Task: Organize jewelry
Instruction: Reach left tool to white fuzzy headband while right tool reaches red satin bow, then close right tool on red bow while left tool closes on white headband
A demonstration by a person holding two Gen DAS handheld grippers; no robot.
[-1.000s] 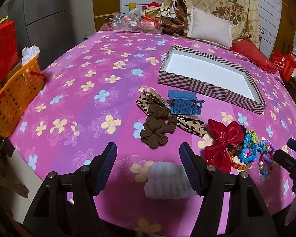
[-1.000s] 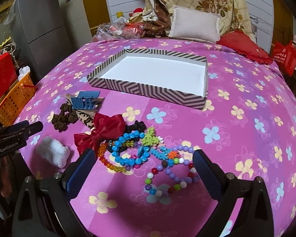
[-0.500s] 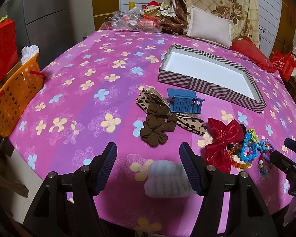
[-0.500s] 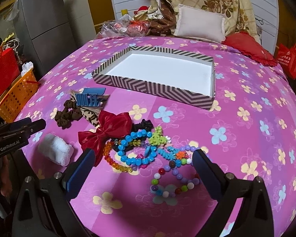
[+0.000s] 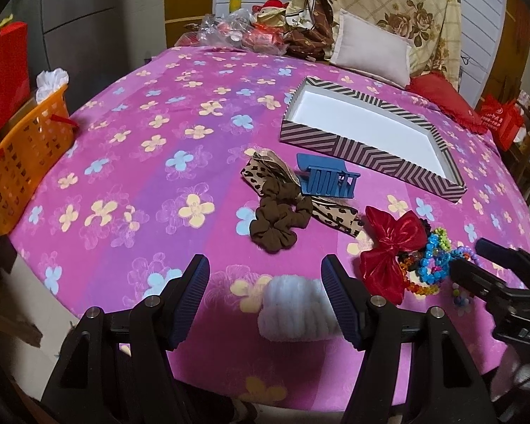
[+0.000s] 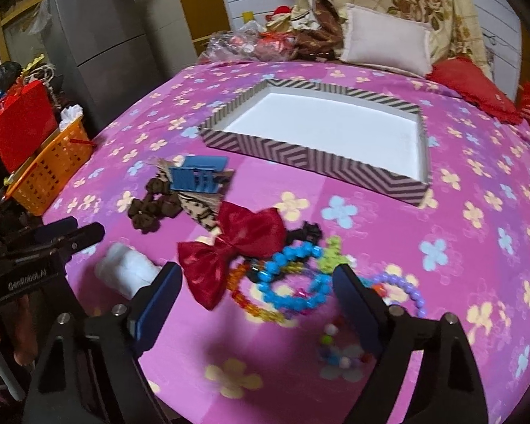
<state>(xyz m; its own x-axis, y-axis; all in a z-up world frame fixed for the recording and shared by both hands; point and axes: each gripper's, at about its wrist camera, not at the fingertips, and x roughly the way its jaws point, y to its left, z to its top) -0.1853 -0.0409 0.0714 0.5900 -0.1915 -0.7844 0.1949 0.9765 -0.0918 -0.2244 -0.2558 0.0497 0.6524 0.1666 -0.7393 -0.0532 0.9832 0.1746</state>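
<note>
A striped box [image 5: 371,148] with a white, empty inside lies on the pink flowered bedspread; it also shows in the right wrist view [image 6: 321,159]. In front of it lie a blue hair claw [image 5: 327,180], a brown scrunchie [image 5: 277,217], a leopard ribbon [image 5: 335,213], a red bow [image 6: 235,247], several bead bracelets [image 6: 293,282] and a white fluffy band [image 5: 293,309]. My left gripper [image 5: 265,300] is open, its fingers either side of the white band. My right gripper [image 6: 254,304] is open, low over the red bow and blue bracelet.
An orange basket [image 5: 21,155] stands off the bed's left edge beside a red bag [image 5: 3,70]. Pillows [image 5: 371,53] and plastic bags [image 5: 236,33] lie at the bed's far end. A grey fridge [image 6: 99,42] stands at the left.
My right gripper has moved forward and left, closer to the bow and bracelets, and shows further into the left wrist view. My left gripper has barely moved.
</note>
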